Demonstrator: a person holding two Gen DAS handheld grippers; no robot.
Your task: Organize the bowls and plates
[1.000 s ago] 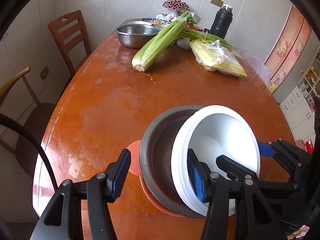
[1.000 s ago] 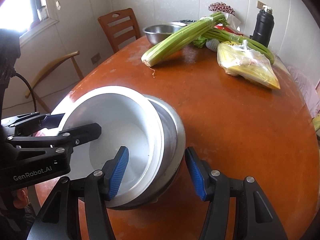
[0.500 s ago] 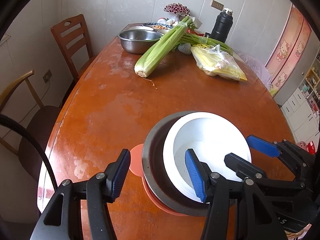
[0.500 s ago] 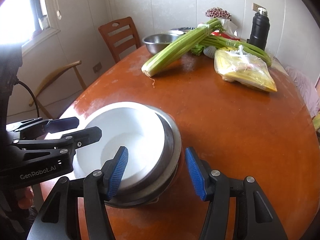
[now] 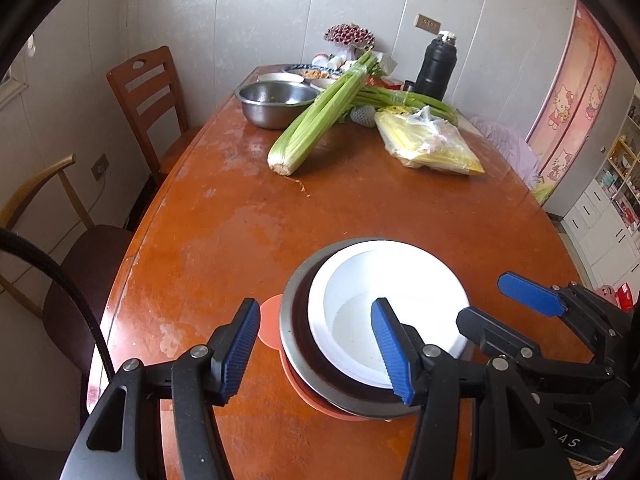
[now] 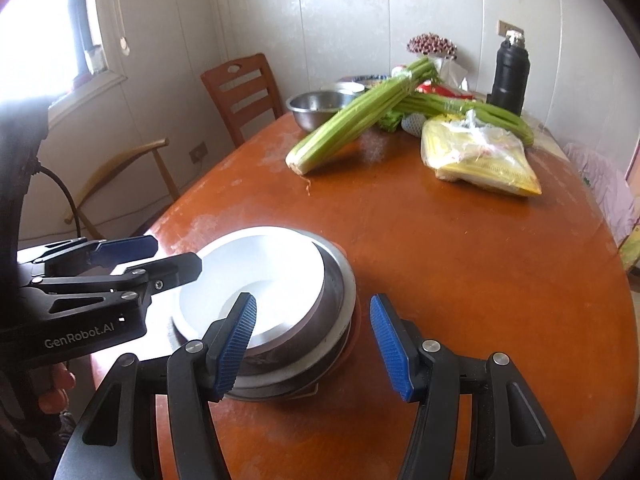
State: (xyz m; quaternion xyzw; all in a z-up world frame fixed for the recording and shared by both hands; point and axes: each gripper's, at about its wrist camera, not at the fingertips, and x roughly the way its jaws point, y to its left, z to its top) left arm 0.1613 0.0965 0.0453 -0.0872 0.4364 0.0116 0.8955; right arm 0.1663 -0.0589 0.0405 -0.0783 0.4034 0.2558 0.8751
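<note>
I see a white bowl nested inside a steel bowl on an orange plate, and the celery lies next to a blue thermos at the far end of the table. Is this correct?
Not quite: the thermos is black, not blue, as the left wrist view shows. The rest holds: the white bowl sits nested in the steel bowl on the orange plate, and the celery lies at the table's far end.

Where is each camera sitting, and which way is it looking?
Left wrist view: sits on the left gripper, looking down along its open fingers at the white bowl stack; the right gripper shows at right.
Right wrist view: sits on the right gripper, facing the same stack from its other side; the left gripper and a hand show at left.
Both share the stack, celery, far steel bowl and table.
</note>
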